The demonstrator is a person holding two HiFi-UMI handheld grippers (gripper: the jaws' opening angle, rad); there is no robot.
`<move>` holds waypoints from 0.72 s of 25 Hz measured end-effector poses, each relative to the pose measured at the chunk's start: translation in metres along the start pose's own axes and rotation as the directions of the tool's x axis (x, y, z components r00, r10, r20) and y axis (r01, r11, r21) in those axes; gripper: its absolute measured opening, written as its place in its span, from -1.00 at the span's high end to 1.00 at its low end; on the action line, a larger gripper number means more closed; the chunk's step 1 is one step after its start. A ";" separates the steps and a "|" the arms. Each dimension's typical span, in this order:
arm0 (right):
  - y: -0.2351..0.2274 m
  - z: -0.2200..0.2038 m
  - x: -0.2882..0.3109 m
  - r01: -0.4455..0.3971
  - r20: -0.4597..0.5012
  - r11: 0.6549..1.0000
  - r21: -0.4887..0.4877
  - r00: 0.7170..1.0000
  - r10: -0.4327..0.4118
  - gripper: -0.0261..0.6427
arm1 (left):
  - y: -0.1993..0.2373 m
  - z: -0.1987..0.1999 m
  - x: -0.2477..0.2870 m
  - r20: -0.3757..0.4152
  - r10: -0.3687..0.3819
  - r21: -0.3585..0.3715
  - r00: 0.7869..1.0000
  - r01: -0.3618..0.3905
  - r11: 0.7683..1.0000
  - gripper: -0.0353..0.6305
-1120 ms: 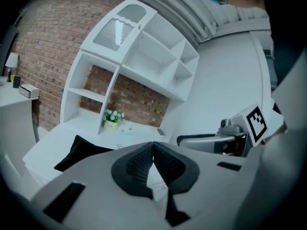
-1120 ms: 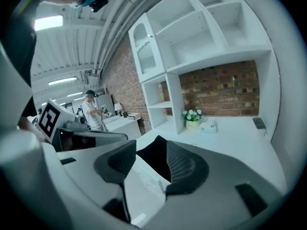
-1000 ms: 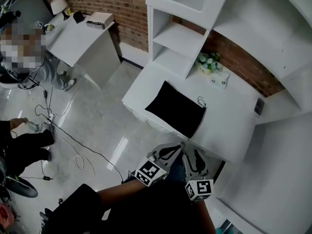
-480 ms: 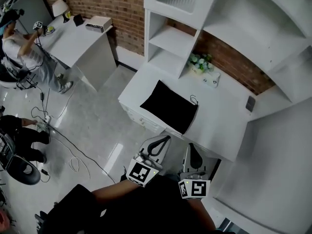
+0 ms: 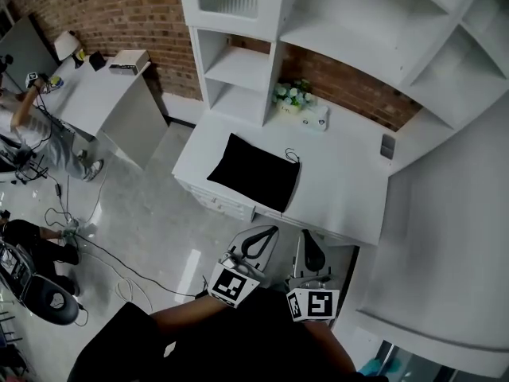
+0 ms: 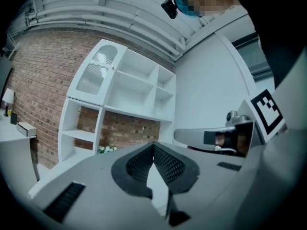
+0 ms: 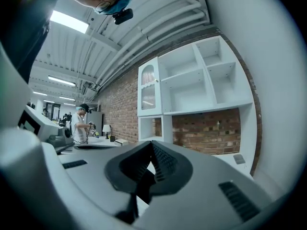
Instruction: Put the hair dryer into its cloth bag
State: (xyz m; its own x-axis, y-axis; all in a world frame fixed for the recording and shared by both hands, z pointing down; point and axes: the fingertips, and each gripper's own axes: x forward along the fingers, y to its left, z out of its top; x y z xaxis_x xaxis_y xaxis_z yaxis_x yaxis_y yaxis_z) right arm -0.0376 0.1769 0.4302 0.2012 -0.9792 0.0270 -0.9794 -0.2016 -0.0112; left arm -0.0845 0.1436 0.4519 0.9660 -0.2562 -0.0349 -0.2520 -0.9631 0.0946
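Head view, black cloth bag (image 5: 254, 180) on white desk (image 5: 343, 183), left claw (image 5: 271, 230) pressed together, right claw (image 5: 310, 236) just closed, both seemingly empty

L gripper (image 5: 265, 233) & R gripper (image 5: 309, 243) side by side, level, jaws shut, empty; R's just closed.

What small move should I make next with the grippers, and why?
Probably none beyond resting them: the left gripper and right gripper are shut and empty, short of the desk; the black cloth bag lies on it, and no hair dryer is in sight, so it may already be inside.
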 end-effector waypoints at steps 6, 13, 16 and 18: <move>0.003 -0.007 -0.005 0.040 -0.030 0.999 -0.033 0.999 -0.041 0.87 | 0.005 0.010 -0.009 0.043 0.049 -0.012 0.998 -0.049 0.999 0.84; 0.019 -0.008 -0.002 0.009 -0.029 1.000 -0.026 1.000 -0.010 0.87 | 0.010 0.012 -0.021 0.057 0.068 0.025 0.996 -0.069 0.997 0.84; 0.027 -0.012 0.000 -0.007 -0.038 1.000 -0.023 0.999 0.006 0.87 | 0.014 0.011 -0.026 0.057 0.077 0.022 0.995 -0.078 0.997 0.84; 0.031 -0.011 0.001 -0.016 -0.043 0.999 -0.030 0.999 0.015 0.87 | 0.019 0.011 -0.030 0.059 0.091 0.010 0.994 -0.092 0.996 0.84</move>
State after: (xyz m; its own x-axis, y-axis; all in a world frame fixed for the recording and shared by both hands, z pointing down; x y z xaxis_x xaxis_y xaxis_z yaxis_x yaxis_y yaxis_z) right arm -0.0682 0.1694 0.4412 0.1860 -0.9801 0.0694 -0.9825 -0.1852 0.0180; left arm -0.1190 0.1324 0.4434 0.9339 -0.3473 -0.0847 -0.3402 -0.9363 0.0874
